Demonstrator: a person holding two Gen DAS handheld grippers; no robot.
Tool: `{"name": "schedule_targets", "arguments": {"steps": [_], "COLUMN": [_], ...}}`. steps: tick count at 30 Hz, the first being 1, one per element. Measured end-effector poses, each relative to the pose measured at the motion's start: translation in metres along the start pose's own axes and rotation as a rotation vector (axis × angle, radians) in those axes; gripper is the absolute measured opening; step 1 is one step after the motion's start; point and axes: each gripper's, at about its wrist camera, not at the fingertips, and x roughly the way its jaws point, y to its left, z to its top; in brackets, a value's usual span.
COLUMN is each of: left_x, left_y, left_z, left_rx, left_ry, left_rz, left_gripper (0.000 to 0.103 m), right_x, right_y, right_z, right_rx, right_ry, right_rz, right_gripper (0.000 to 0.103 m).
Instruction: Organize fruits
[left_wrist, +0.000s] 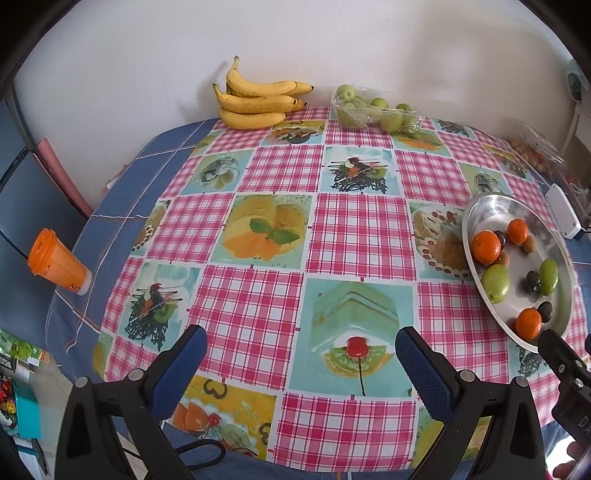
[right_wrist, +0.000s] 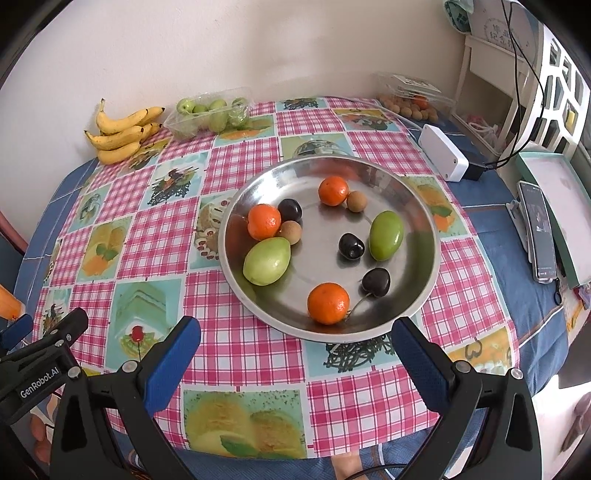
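Blue-padded right gripper (right_wrist: 295, 354) stands wide apart and holds nothing, hovering above the checked tablecloth (right_wrist: 258, 350) at the table's near edge. Directly ahead of its fingers lies the steel bowl (right_wrist: 417, 206), its near rim close to the fingertips. Nearest in the bowl is a tangerine (right_wrist: 328, 302) with a stemmed dark cherry (right_wrist: 376, 281) just to its right; beyond these lie two green fruits (right_wrist: 266, 260), two more tangerines, two more dark cherries and two small brown longans (right_wrist: 355, 201), all mixed. Left gripper (left_wrist: 301, 358) is likewise spread wide and empty, over bare cloth, with the same bowl (left_wrist: 491, 206) off to its right. Far ahead of both, against the wall, sit a bunch of bananas (right_wrist: 122, 131) and a clear tray of green fruits (right_wrist: 210, 112); far ahead and right, a clear box of longans (right_wrist: 413, 101).

Stage is ambiguous: mixed fruit in the bowl fits either a gathering into the bowl or a sorting out by kind. Any pick would call for a short advance of the right gripper, closing gently on round, roll-prone fruit
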Motion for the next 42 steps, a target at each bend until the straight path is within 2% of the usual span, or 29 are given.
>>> {"name": "schedule_targets", "arguments": {"steps": [42], "left_x": [0.0047], "left_y": [-0.0011], "left_z": [-0.0021], "left_rx": [0.010], "left_ry": [0.017], "left_rz": [-0.007], "left_gripper": [0.103], "right_x": [0.0050], "right_y": [-0.0034], "right_z": [-0.0024], "right_rx": [0.025], "right_ry": [0.027], "right_rz": [-0.001], "right_gripper": [0.103]}}
